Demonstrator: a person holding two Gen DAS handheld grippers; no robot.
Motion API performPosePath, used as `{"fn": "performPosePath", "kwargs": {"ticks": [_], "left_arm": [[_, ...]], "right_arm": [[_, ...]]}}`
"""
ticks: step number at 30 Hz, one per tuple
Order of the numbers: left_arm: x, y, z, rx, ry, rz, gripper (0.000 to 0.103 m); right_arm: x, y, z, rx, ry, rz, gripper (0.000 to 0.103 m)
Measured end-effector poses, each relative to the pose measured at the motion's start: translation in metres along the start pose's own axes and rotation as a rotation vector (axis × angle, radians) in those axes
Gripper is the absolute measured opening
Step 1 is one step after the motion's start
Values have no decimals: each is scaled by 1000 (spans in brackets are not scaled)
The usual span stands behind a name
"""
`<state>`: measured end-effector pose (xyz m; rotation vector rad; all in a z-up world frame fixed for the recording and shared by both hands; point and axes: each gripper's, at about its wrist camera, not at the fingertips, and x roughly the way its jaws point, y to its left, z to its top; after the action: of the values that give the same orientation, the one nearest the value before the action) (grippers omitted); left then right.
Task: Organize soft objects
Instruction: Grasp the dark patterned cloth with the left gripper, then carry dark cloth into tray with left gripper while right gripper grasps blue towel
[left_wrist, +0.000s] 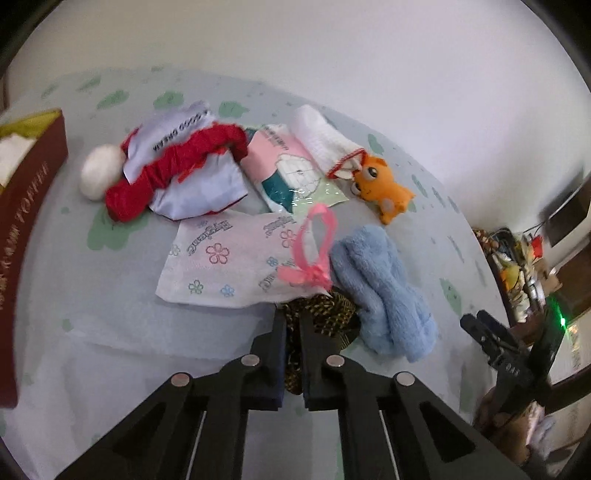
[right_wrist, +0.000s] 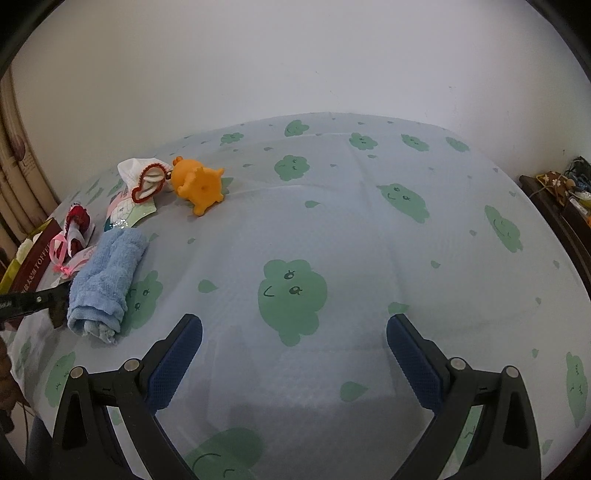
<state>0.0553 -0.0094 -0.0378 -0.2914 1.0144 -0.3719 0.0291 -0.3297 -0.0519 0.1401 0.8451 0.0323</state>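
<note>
Left gripper (left_wrist: 293, 325): nearest the lens, fingers pinching a dark gold-patterned fabric piece (left_wrist: 325, 314), seemingly to lift it out of the pile.
Bed (right_wrist: 332, 229): blue sheet with green clouds, carrying every soft thing; its right half is bare, probably room for sorting.
Red box (left_wrist: 26, 206): open at the bed's left edge, likely the place the items go.
Right gripper (right_wrist: 295, 354): fingers spread wide over bare sheet, holding nothing, probably waiting its turn.
Blue towel (left_wrist: 380, 291): rolled, just beside the pinched fabric.
Tissue pack (left_wrist: 225, 262): flat, touching the pink ribbon (left_wrist: 314, 251).
Orange toy (left_wrist: 384, 188): on its side, farther back.
</note>
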Motion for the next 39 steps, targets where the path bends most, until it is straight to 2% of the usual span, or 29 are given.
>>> {"fn": "performPosePath", "kwargs": {"ticks": [4, 9, 13, 17, 20, 23, 24, 29, 34, 36, 37, 38, 39], "left_arm": [[-23, -8, -9, 16, -40, -1, 5], [-61, -1, -15, -27, -110, 0, 5], [-84, 6, -22, -54, -132, -4, 5], [-103, 12, -31, -51, -149, 15, 5], [-114, 16, -37, -43, -164, 32, 5], [-124, 19, -42, -45, -173, 36, 5], [-127, 21, -43, -49, -175, 31, 5], [-144, 26, -47, -55, -196, 30, 5], [-167, 38, -46, -83, -238, 39, 5], [-178, 46, -45, -97, -257, 54, 5], [-183, 50, -44, -104, -267, 66, 5], [-188, 55, -43, -112, -278, 80, 5], [-194, 61, -42, -123, -289, 91, 5]], "right_arm": [[0, 0, 0, 3, 2, 0, 100], [-1, 5, -1, -21, -9, -17, 100], [-7, 13, -1, -55, -32, -41, 100], [-17, 34, 3, -58, -35, 44, 100], [-26, 69, 8, -148, -35, 94, 100], [-27, 99, 15, -182, -25, 153, 100], [-25, 108, 19, -184, -12, 178, 100], [6, 141, 36, -220, 90, 187, 100], [45, 159, 38, -248, 212, 140, 99], [58, 159, 36, -238, 261, 141, 82], [61, 158, 36, -227, 263, 143, 78], [58, 158, 36, -228, 243, 146, 56], [56, 159, 35, -237, 235, 149, 42]]}}
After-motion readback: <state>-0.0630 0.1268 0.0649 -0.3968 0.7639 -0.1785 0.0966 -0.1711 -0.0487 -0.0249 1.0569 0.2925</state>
